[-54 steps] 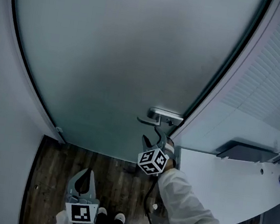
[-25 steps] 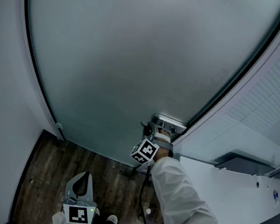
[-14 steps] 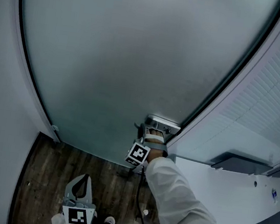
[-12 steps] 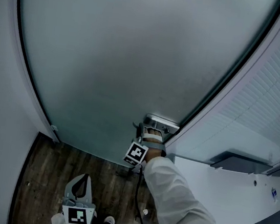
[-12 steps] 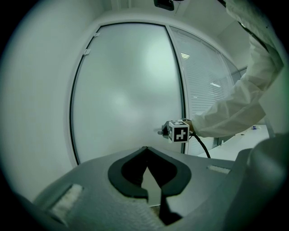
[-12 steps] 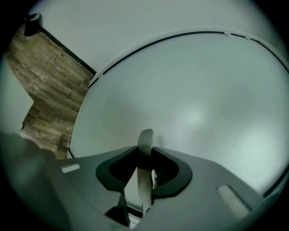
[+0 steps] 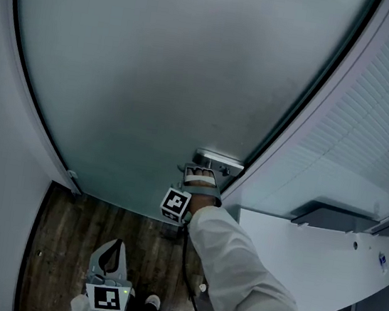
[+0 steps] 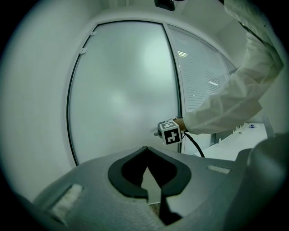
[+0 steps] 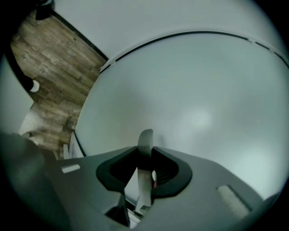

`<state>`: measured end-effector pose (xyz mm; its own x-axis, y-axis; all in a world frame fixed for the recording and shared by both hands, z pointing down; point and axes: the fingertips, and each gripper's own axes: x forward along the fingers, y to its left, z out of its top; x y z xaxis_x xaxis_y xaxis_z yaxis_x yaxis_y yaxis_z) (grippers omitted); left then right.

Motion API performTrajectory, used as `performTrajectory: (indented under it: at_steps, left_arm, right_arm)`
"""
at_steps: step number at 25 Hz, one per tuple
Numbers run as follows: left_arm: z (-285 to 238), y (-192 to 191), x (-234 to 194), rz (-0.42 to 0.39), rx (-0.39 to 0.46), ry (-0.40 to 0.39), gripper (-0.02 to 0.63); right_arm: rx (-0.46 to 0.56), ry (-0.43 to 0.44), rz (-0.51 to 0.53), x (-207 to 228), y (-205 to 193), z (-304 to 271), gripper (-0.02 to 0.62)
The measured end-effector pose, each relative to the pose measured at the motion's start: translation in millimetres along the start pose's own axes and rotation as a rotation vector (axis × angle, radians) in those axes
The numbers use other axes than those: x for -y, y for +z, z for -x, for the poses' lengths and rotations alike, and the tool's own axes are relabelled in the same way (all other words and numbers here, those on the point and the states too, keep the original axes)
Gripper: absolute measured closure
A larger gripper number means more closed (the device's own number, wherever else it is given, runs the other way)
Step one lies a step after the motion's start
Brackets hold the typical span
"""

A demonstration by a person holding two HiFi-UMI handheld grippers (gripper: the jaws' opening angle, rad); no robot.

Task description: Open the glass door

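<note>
left tool, low and near, is closed and empty. the glass door fills the far middle, its handle at the right edge. right tool has just been closing on the handle: grip firmly, turn it fully, then swing the door.

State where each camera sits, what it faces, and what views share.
Head view: on the head, steeply down at the frosted glass door; left gripper, right gripper, white sleeve show.
Left gripper view: on the left gripper, shut jaws, facing door and right gripper.
Right gripper view: on the right gripper, jaws just closing on the silver lever handle.
All share the door.
</note>
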<state>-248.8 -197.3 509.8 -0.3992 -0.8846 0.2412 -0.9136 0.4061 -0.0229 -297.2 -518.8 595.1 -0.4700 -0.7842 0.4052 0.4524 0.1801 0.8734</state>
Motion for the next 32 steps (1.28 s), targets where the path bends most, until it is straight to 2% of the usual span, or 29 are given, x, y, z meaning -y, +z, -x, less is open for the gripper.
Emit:
performTrajectory:
  at_steps: [2, 4, 9, 13, 18, 23, 26, 32]
  left_arm:
    - [4, 3, 4, 0.005, 0.006, 0.002, 0.603]
    - [11, 8, 7, 0.009, 0.016, 0.007, 0.603]
    - [30, 2, 5, -0.03, -0.025, 0.012, 0.603]
    - [39, 15, 5, -0.027, -0.025, 0.014, 0.603]
    - [32, 7, 18, -0.031, -0.009, -0.005, 0.603]
    - [31, 5, 26, -0.016, 0.006, -0.014, 0.603]
    - [34, 5, 28, -0.018, 0.008, -0.021, 0.603]
    - [30, 6, 36, -0.07, -0.005, -0.048, 0.603]
  right_arm:
    - [-0.053, 0.017, 0.111, -8, 1, -1, 0.492]
    - [-0.089, 0.009, 0.159, -11, 1, -1, 0.494]
    - [-0.091, -0.012, 0.144, -4, 0, 10, 0.494]
    - [-0.073, -0.035, 0.137, 2, 2, 26, 0.494]
    - [-0.063, -0.038, 0.125, -12, 4, 32, 0.494]
    - [-0.026, 0.041, 0.039, -33, 12, 52, 0.493]
    - [-0.017, 0.02, 0.012, -34, 16, 64, 0.492]
    - [0.061, -0.045, -0.125, -27, 24, 85, 0.492]
